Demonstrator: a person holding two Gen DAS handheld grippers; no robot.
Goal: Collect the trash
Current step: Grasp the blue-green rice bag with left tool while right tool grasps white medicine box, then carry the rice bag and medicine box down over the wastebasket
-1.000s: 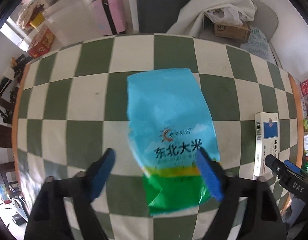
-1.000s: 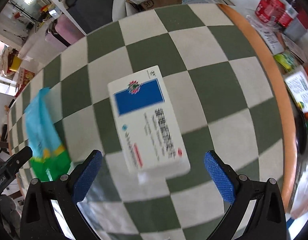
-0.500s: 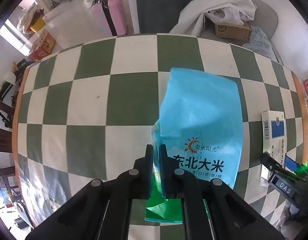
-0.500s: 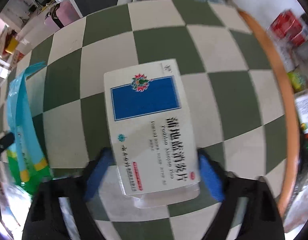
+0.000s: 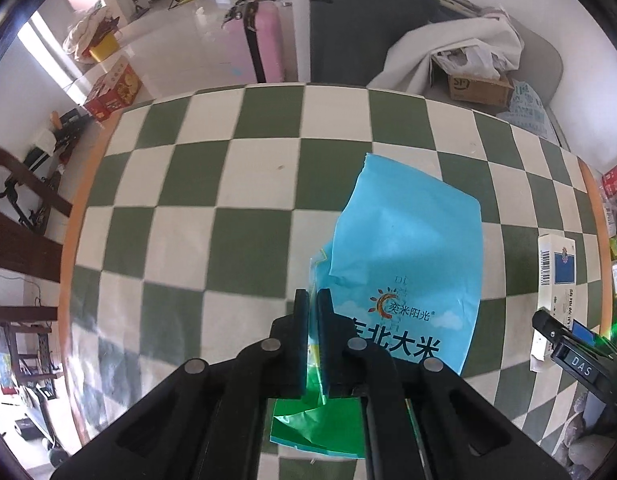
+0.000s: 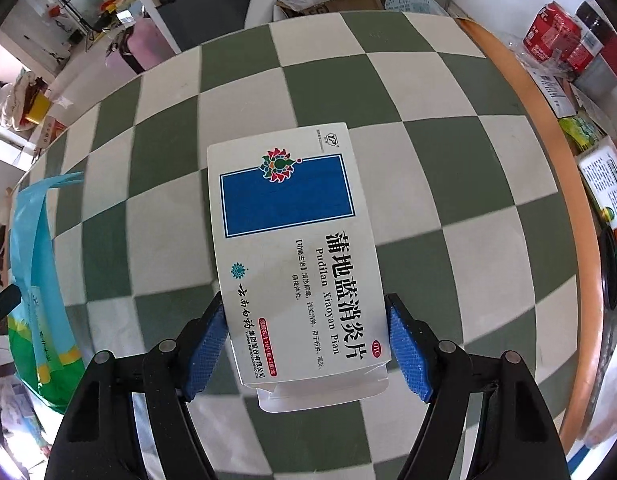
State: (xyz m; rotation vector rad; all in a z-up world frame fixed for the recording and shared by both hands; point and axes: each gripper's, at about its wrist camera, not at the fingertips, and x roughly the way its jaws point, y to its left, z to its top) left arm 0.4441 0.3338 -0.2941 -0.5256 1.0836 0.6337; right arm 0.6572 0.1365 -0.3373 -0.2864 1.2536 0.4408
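Note:
My left gripper (image 5: 313, 300) is shut on the left edge of an empty blue and green rice bag (image 5: 404, 248), which hangs lifted above the checkered table (image 5: 212, 216). The bag also shows at the left of the right wrist view (image 6: 40, 280). My right gripper (image 6: 306, 320) is shut on a white medicine box with a blue rectangle (image 6: 292, 240), its blue pads (image 6: 206, 344) pressed on both long sides. The box also shows at the right of the left wrist view (image 5: 554, 276), with the right gripper at its near end.
The table's orange rim (image 6: 548, 128) runs on the right, with cans, boxes and packets (image 6: 560, 40) crowded beyond it. A dark sofa with white cloth and a cardboard box (image 5: 476, 84) stands behind the table. A pink suitcase (image 5: 264, 48) stands on the floor.
My left gripper closed on the bag's edge and lifted it. My right gripper moved forward over the medicine box and closed on its sides.

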